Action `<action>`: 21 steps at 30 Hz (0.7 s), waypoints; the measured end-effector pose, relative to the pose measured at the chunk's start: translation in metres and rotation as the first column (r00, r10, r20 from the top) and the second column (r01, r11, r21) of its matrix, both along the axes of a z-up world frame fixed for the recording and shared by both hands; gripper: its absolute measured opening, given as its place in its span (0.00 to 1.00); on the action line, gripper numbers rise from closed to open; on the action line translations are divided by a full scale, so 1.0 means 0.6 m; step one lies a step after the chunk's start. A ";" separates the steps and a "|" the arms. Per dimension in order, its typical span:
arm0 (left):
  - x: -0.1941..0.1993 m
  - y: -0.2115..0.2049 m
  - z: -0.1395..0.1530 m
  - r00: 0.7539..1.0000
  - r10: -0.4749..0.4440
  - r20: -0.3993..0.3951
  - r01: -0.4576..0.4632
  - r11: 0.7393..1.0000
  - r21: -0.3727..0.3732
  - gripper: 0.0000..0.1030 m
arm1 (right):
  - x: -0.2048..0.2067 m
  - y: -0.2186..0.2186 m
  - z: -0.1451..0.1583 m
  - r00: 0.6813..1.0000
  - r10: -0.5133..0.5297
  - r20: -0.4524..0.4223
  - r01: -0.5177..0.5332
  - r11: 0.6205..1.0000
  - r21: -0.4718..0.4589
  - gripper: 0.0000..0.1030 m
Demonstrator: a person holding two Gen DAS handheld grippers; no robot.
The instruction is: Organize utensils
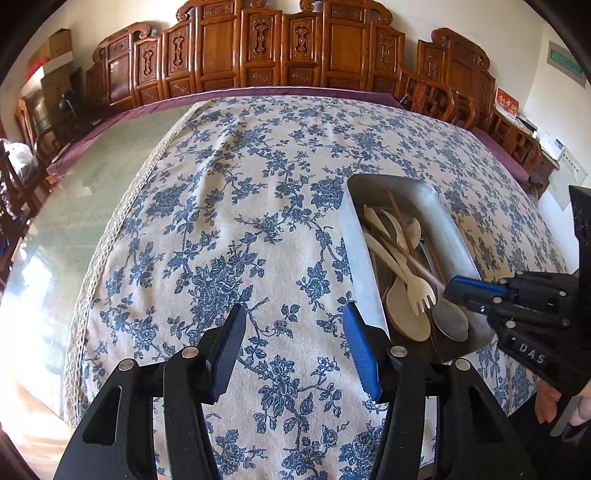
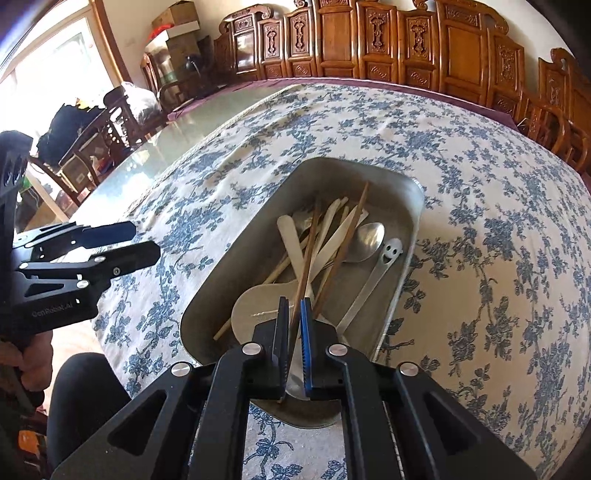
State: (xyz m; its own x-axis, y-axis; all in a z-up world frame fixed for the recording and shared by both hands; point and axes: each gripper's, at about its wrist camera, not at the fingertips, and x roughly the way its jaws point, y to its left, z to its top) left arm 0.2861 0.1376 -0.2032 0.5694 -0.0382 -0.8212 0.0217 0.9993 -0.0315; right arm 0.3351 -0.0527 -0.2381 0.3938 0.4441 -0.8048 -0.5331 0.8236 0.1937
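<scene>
Over the floral cloth, the left gripper (image 1: 293,345) hangs wide open and empty beside the metal tray (image 1: 354,236). From the right wrist, the right gripper (image 2: 294,343) pinches a brown chopstick (image 2: 308,254) among the tray's utensils; I'd lift straight, slowly, to avoid snagging its neighbours.

You've got a blue-floral tablecloth (image 1: 229,206) on the worktop, carved wooden screen (image 1: 280,48) behind it, cardboard boxes (image 2: 177,26) left of the screen.

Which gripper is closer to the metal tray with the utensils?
Right. The right gripper is over the metal tray, shut on a brown chopstick. The left gripper is open over the tablecloth, beside the tray.
</scene>
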 end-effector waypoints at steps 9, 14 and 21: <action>-0.001 -0.001 0.001 1.000 -0.001 0.000 0.001 1.000 0.001 0.50 | -0.006 -0.004 0.009 0.999 0.003 0.033 -0.003 1.000 0.018 0.07; -0.006 -0.007 0.012 1.000 -0.003 0.021 0.003 1.000 0.001 0.52 | -0.014 -0.033 0.027 0.996 -0.041 0.074 0.039 0.999 0.030 0.27; -0.018 -0.035 0.032 0.999 -0.012 0.047 0.012 1.000 -0.001 0.69 | -0.047 -0.101 0.078 0.976 -0.128 0.174 0.121 0.991 0.048 0.64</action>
State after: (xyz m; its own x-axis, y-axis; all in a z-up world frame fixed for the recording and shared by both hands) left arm 0.2755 0.1164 -0.1842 0.6069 -0.0466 -0.7934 0.0353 0.9989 -0.0318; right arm 0.3066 -0.1131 -0.1910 0.5822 0.4106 -0.7017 -0.4553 0.8797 0.1371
